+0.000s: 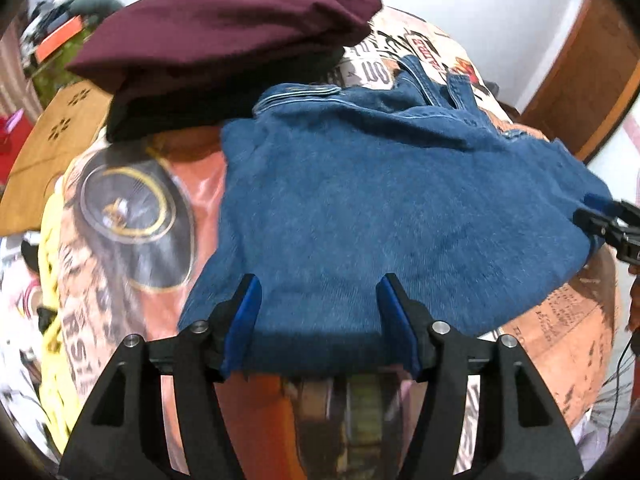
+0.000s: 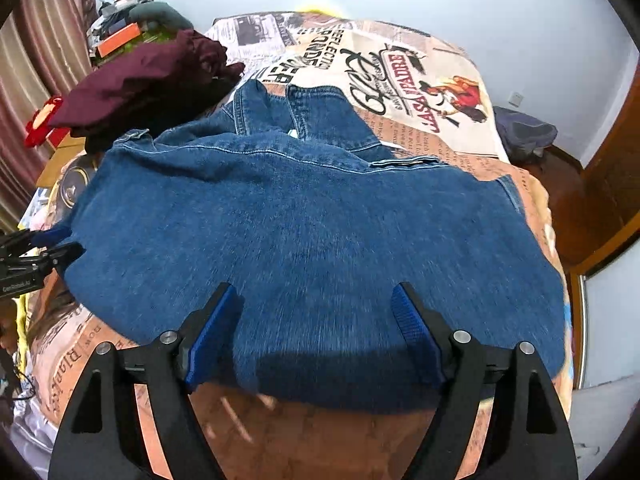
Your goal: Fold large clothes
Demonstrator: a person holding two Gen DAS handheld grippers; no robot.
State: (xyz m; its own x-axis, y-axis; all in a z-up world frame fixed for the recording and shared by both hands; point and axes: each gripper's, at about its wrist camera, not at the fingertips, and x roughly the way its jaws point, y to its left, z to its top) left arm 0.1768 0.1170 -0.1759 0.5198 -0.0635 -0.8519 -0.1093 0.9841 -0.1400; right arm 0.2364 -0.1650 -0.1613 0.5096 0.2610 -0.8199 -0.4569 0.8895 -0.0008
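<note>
Blue denim jeans (image 2: 304, 220) lie folded on the bed's printed blanket (image 2: 400, 80), beside a maroon garment (image 1: 224, 36) stacked on dark clothing. The left gripper (image 1: 318, 292) and the right gripper (image 2: 316, 300) hover at the near edge, jaws spread, holding nothing.

1. The jeans (image 2: 312, 232) are thick blue cloth. They look rough and not shiny, with pale stitched seams.
2. The dark red garment (image 1: 224, 32) is soft cloth and looks dull.
3. The bed cover (image 2: 400, 72) is smooth printed cloth. It shines a little in the orange parts.
4. The left gripper (image 1: 320, 284) and the right gripper (image 2: 316, 292) are black hard plastic with round shiny metal pins.
5. The fingers (image 2: 212, 332) have blue pads with a ribbed, bumpy look.
6. The door frame (image 2: 612, 152) is brown glossy wood.
</note>
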